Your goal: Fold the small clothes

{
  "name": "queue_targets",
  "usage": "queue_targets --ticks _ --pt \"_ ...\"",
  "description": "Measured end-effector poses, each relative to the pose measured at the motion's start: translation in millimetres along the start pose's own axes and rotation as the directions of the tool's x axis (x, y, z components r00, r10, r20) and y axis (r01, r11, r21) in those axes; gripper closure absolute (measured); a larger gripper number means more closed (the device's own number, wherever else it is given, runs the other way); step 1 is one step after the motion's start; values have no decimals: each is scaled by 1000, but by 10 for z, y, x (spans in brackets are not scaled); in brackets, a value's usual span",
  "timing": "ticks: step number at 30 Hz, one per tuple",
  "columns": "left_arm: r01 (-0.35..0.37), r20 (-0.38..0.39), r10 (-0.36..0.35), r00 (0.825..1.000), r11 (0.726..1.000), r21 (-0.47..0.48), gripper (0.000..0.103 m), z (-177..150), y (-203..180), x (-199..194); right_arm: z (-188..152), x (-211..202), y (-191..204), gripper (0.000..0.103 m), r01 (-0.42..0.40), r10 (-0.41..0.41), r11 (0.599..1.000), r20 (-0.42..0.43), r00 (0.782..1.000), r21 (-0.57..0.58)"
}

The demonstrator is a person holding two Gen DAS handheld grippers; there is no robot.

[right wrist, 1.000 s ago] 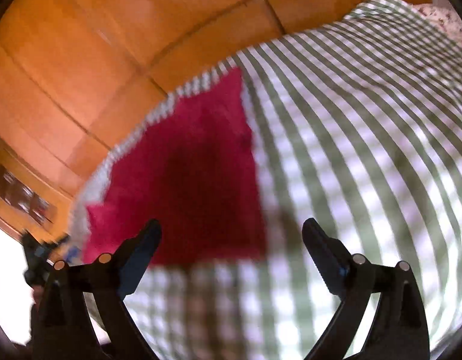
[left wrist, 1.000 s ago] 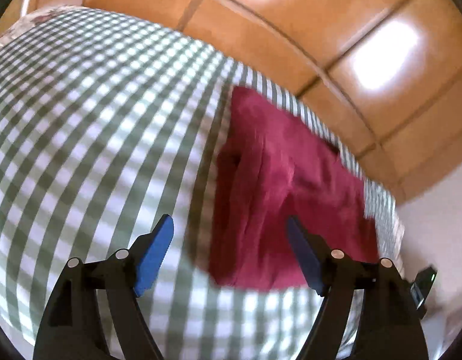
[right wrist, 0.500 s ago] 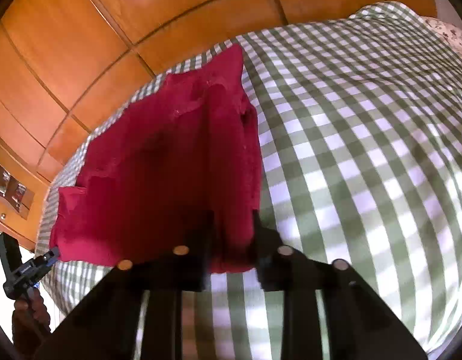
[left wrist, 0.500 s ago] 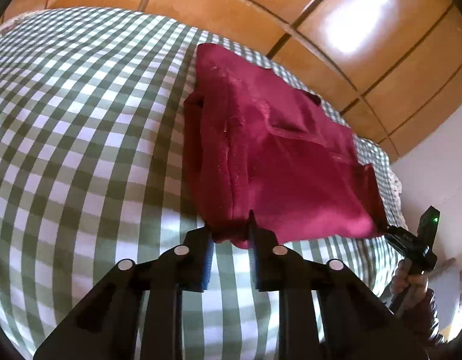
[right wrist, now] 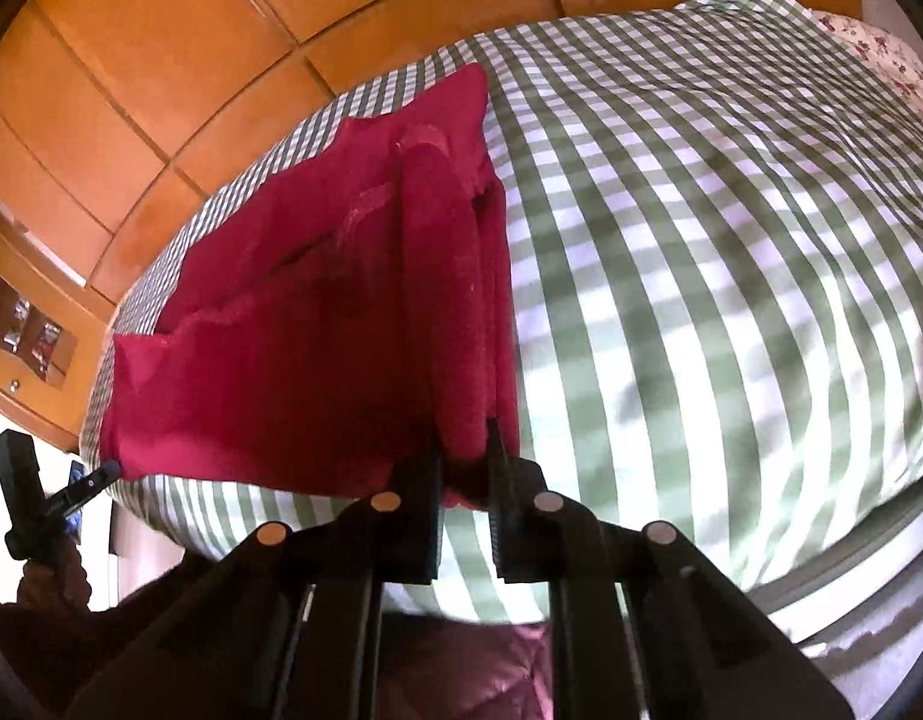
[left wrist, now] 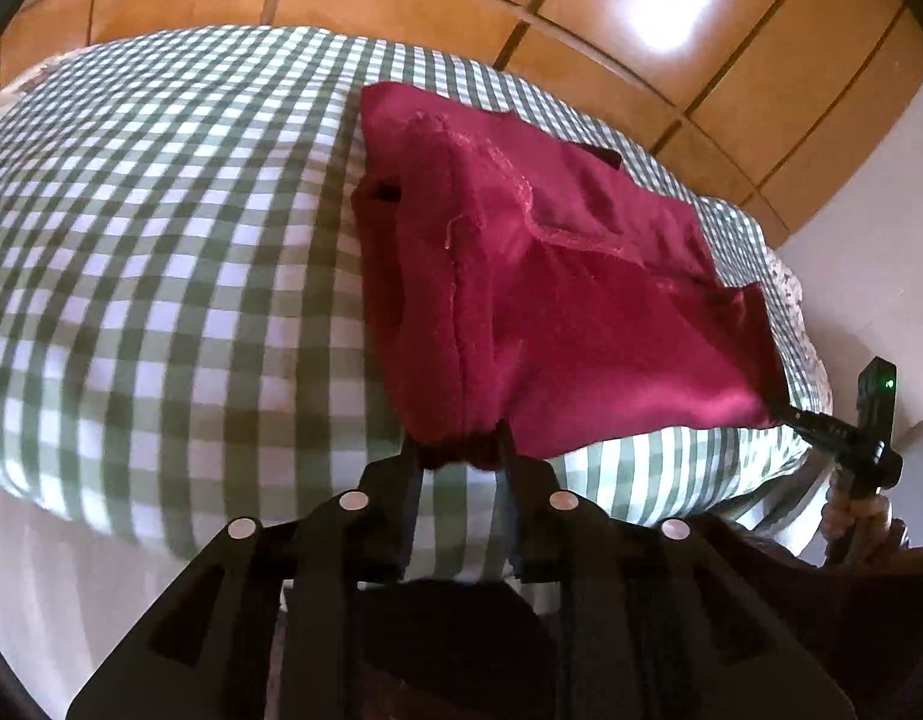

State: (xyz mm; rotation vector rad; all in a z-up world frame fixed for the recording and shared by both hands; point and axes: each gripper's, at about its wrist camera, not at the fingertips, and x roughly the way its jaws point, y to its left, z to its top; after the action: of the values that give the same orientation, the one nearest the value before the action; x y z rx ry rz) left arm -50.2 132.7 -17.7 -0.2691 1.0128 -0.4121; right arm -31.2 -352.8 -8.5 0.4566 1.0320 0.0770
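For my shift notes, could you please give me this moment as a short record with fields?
surface: checked bedspread
garment: red cloth, near edge lifted off the bedspread, far part resting on it
left tool: shut on one near corner of the cloth; jaws were just closing, then eased a little
right tool: shut on the other near corner; jaws were just closing
background: wooden panels
fold: not yet made
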Motion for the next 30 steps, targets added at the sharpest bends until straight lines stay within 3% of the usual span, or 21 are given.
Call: queue_targets --ticks 1,2,3,12,14,16,17,19,20,26,30 --pt "-15 14 15 1000 1000 -9 49 23 22 -41 16 -18 -7 77 7 -7 1000 7 1000 4" --pt "-29 36 30 999 999 -21 36 66 44 -65 49 -40 -18 66 10 -10 1000 17 1000 11" --pt "-41 69 43 997 999 -34 30 99 62 -102 104 -61 -21 64 17 -18 1000 38 999 18" --pt "-71 125 73 990 997 -16 30 663 24 188 746 163 135 64 92 -91 996 149 985 -6" --pt "-66 117 66 991 998 -2 35 775 0 308 858 300 143 64 115 -112 993 138 984 -15" --pt "-73 101 73 992 997 -3 51 855 8 432 946 471 174 66 135 -130 990 118 984 -31" --pt "-71 91 71 993 997 -7 56 883 8 485 955 543 189 75 131 -126 991 100 987 -40" --pt "-64 77 63 995 998 8 89 909 -16 556 930 576 230 91 133 -128 989 85 988 -67" --pt "-74 81 72 994 997 23 95 898 -37 553 909 550 257 95 139 -132 987 92 987 -81" --pt "-34 172 33 985 999 6 96 777 3 146 826 75 309 96 84 -70 993 169 983 -81" --pt "-19 229 15 973 1000 14 96 808 -55 -81 987 -143 375 96 26 -12 998 220 975 -64"
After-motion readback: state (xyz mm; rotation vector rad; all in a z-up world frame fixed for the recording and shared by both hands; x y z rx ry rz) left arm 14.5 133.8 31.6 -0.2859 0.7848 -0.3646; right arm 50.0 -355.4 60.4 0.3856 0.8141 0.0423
